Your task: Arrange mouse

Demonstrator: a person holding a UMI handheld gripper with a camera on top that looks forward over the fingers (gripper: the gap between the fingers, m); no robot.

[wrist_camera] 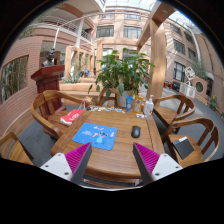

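A brick-walled atrium lounge: wooden table (100, 150), chairs (45, 108), potted plant (122, 70), tall windows (105, 30)

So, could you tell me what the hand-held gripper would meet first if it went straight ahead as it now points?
Probably the blue mat on the wooden table, just ahead of the open hand-held gripper; the mouse lies slightly right of that line, though depth is uncertain.

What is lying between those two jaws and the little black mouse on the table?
In the gripper view, only bare wooden table lies between the open gripper and the mouse. The blue mouse pad sits just beside the mouse, off that stretch.
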